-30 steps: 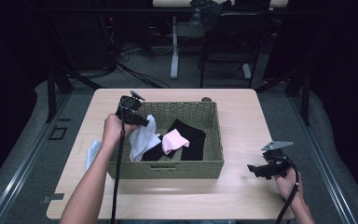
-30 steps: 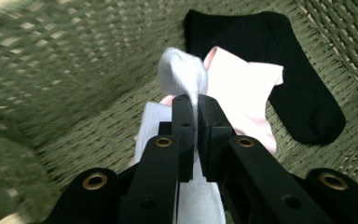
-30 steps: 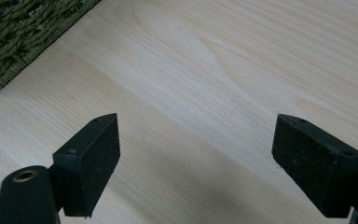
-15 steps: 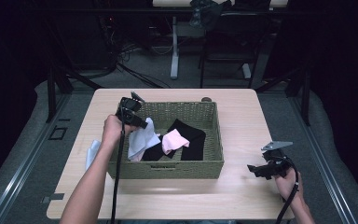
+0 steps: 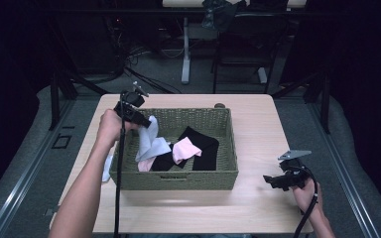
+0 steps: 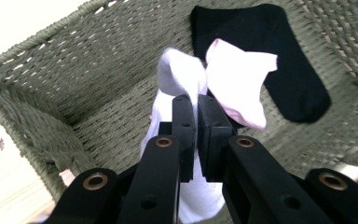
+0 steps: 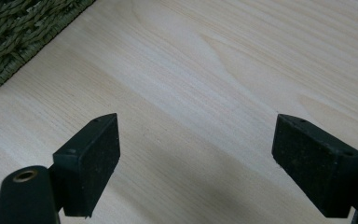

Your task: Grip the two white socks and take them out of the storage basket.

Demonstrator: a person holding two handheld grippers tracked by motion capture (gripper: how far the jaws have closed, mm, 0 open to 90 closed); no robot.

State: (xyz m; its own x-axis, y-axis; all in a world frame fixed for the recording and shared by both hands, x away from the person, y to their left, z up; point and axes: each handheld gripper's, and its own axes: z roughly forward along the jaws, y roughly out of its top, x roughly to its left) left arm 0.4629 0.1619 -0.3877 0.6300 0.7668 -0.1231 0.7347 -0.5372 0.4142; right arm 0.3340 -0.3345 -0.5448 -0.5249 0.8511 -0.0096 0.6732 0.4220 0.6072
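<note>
A woven green basket [image 5: 178, 174] stands mid-table. My left gripper [image 5: 146, 121] hovers over its left rim, shut on a white sock [image 5: 152, 144] that hangs down inside. In the left gripper view the jaws [image 6: 196, 100] pinch the white sock [image 6: 177, 74] from above the basket wall [image 6: 51, 70]. A pink sock [image 5: 186, 148] [image 6: 237, 88] lies on a black sock [image 5: 204, 143] [image 6: 279, 56] on the basket floor. My right gripper [image 5: 270, 179] [image 7: 196, 158] stands open, low over the bare table to the right of the basket, holding nothing.
A pale cloth [image 5: 107, 168] lies on the wooden table [image 5: 258, 129] against the basket's left side, partly behind the left forearm. A corner of the basket [image 7: 14, 32] sits at the upper left of the right gripper view. Dark floor and chair legs lie beyond the table.
The left gripper has shifted slightly up and left with the white sock still in it, and the sock hangs a little differently. The right gripper has stayed put.
</note>
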